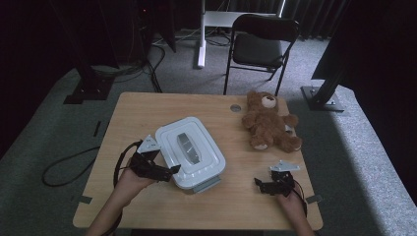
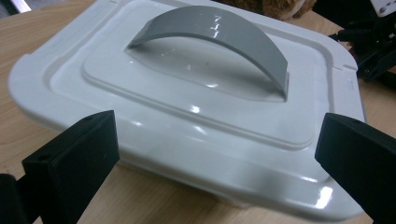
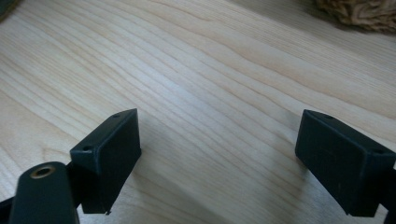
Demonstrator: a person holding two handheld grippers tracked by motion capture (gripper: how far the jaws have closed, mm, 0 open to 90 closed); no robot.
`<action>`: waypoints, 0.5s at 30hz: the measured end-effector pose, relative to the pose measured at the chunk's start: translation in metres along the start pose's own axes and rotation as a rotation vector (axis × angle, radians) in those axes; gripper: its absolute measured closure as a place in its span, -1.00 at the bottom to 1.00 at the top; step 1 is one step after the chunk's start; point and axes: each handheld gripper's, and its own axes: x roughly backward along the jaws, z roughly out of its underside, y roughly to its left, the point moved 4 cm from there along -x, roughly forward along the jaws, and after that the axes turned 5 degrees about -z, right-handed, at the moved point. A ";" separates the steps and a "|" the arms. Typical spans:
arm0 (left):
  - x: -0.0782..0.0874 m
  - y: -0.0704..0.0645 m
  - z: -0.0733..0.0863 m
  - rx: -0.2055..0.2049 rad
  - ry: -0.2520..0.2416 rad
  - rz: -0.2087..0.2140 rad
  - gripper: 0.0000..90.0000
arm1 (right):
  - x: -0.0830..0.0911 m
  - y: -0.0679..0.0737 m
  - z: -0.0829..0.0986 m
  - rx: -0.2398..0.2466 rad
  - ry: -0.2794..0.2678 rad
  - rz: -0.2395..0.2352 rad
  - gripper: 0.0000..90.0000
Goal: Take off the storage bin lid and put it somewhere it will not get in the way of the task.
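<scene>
A white lidded plastic box (image 1: 191,151) with a grey arched handle (image 1: 188,147) sits near the middle of the wooden table (image 1: 147,108). My left gripper (image 1: 169,172) is at the box's near-left edge, open, its jaws spread beside the lid without touching it. Up close, the box (image 2: 187,116) and its handle (image 2: 219,39) lie just beyond my left gripper (image 2: 219,158). My right gripper (image 1: 260,184) rests low at the front right, open over bare wood (image 3: 219,93); seen from its own camera, my right gripper (image 3: 219,154) holds nothing. A brown teddy bear (image 1: 268,120) lies at the back right.
A black folding chair (image 1: 260,42) stands beyond the table's far edge. A grey cable port (image 1: 235,107) is set in the tabletop near the bear. Black stands and cables lie on the grey carpet around. The bear's fur (image 3: 359,11) edges the top right of the right gripper view.
</scene>
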 end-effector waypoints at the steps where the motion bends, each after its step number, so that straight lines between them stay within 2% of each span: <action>1: -0.002 -0.002 -0.001 -0.007 0.005 0.002 -0.99 | 0.000 -0.001 0.000 -0.004 -0.002 0.000 -0.70; 6: -0.011 -0.008 -0.007 -0.020 0.025 0.006 -0.99 | 0.000 -0.001 0.000 -0.011 -0.001 0.010 -0.70; 15: -0.028 -0.016 -0.013 -0.011 0.049 0.037 -0.99 | 0.000 -0.001 0.000 -0.010 -0.001 0.011 -0.70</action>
